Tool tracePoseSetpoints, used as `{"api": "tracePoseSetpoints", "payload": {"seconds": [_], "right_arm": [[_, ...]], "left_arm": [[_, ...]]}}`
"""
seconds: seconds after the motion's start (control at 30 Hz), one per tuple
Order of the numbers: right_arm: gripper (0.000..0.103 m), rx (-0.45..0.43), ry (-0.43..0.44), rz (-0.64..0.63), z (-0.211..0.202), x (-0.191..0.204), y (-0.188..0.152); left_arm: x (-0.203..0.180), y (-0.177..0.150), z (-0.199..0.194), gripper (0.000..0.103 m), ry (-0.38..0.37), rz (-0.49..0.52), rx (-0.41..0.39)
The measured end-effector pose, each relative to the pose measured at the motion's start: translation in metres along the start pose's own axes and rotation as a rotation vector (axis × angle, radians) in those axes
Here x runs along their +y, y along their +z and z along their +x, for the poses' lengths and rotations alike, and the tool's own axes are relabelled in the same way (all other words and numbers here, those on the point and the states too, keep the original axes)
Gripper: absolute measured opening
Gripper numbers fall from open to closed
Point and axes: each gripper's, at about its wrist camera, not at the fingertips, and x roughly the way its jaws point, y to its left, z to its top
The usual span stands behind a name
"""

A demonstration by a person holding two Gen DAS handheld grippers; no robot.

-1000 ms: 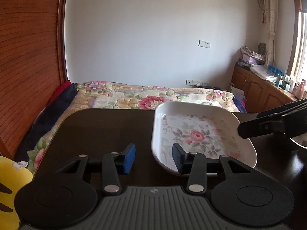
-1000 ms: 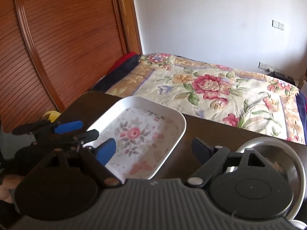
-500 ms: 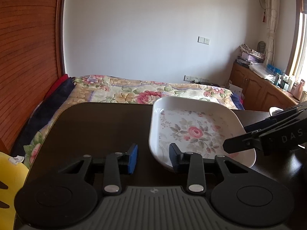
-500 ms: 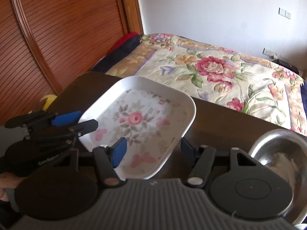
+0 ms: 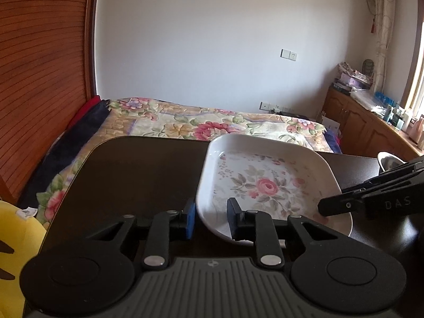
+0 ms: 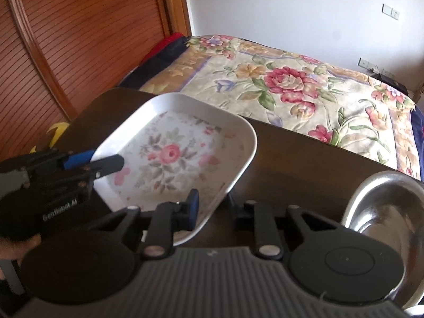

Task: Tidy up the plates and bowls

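Observation:
A white square plate with a pink rose print point(image 5: 267, 185) lies on the dark table point(image 5: 137, 175); it also shows in the right wrist view point(image 6: 180, 156). My left gripper point(image 5: 210, 218) is open, its jaws straddling the plate's near left rim without pinching it. My right gripper point(image 6: 216, 208) is open, its jaws either side of the plate's near right rim. A steel bowl point(image 6: 392, 212) stands on the table to the right of the plate; its edge shows in the left wrist view point(image 5: 388, 159).
A bed with a floral quilt point(image 6: 291, 79) lies just beyond the table's far edge. A wooden slatted wardrobe point(image 6: 79, 39) stands at the left. A yellow object point(image 5: 16, 235) sits at the table's left side. Wooden cabinets point(image 5: 365, 129) stand at the right.
Both grippers have moved in onto the plate: each now has its jaws around a near rim. Both have narrowed their opening. The plate has not visibly moved.

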Motion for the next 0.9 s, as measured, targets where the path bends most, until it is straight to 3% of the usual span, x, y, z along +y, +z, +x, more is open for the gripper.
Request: {"api": "tracePoseSetpoints", "payload": {"seconds": [0.37, 0.9], "right_arm": [[0.019, -0.069, 0.037, 0.023, -0.016, 0.000, -0.008], [0.014, -0.186, 0.062, 0.042, -0.065, -0.005, -0.038]], "left_arm": [[-0.006, -0.003, -0.027, 0.055, -0.010, -0.007, -0.009], [-0.030, -0.014, -0.100, 0.055, -0.023, 0.050, -0.102]]}}
